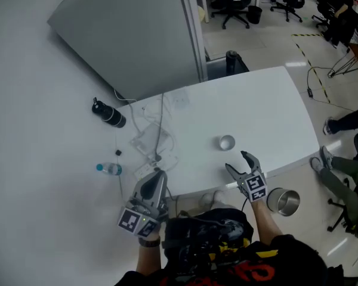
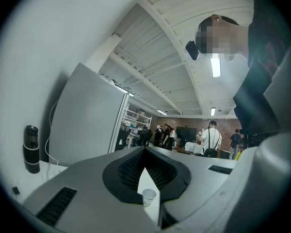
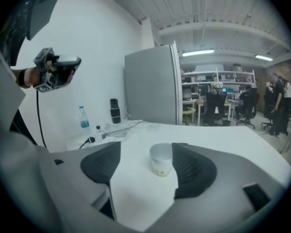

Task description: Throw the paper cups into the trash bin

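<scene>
Bin (image 1: 284, 201) appears only in the head view.

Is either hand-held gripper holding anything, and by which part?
Nothing is held: right hand-held gripper open, paper cup untouched ahead of it; left hand-held gripper shut, empty.

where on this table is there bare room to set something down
Bare: the right half of the table beyond the cup, out to the far edge and right corner, and the strip between cup and cables. Crowded: the left end, with cables, black bottle and water bottle by the wall.
</scene>
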{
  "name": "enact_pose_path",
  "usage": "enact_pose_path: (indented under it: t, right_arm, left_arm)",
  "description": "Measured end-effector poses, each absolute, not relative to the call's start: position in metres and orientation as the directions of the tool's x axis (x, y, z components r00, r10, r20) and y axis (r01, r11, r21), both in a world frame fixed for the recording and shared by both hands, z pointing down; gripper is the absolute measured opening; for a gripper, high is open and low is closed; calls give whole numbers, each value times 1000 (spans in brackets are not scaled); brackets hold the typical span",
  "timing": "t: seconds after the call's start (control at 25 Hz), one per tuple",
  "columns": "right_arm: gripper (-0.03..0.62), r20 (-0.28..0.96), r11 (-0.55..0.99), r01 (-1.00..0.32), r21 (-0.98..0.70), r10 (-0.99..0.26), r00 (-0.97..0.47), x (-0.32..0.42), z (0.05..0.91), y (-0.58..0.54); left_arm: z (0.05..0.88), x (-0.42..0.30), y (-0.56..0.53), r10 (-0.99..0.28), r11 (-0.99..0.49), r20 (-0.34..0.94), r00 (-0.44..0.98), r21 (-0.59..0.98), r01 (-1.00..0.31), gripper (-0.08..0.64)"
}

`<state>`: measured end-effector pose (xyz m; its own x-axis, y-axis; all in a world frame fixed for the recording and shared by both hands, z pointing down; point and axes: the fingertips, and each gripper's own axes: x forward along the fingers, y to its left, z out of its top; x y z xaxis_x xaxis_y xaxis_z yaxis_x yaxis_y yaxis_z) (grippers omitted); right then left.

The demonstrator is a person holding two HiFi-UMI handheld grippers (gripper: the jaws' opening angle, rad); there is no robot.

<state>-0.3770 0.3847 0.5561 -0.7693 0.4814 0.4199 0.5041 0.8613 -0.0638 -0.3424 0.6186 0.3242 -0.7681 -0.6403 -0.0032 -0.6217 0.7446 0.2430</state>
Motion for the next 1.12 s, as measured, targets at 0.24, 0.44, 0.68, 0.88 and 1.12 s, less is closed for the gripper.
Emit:
enact_pose_path:
  t: [0.24,0.44,0.68,0.88,1.12]
  right_arm:
    - [394,561,886,457,-81,419,-714,-410,656,373]
    - [394,617,895,442,-62,383,-687,-445,689,379]
    - [389,643,908,417,-20,331,-690,-473,694,387]
    - [345,616,894,449,-2,355,-704,-472,673,402]
    - [345,450,894,448,-31,412,-792,-447,568,417]
  left_arm:
    - [323,-339,619,-622,764,21,-783,234,-601,0]
    - [326,-335,621,-607,777,49,-793,247,-579,0]
    - [329,-333,629,-574,804,68,-816,239,-545,0]
    - [328,-333,633,-571,804,70,-818,247,-540,0]
    - [326,-339,625,-608,776,40,-793,240,-583,0]
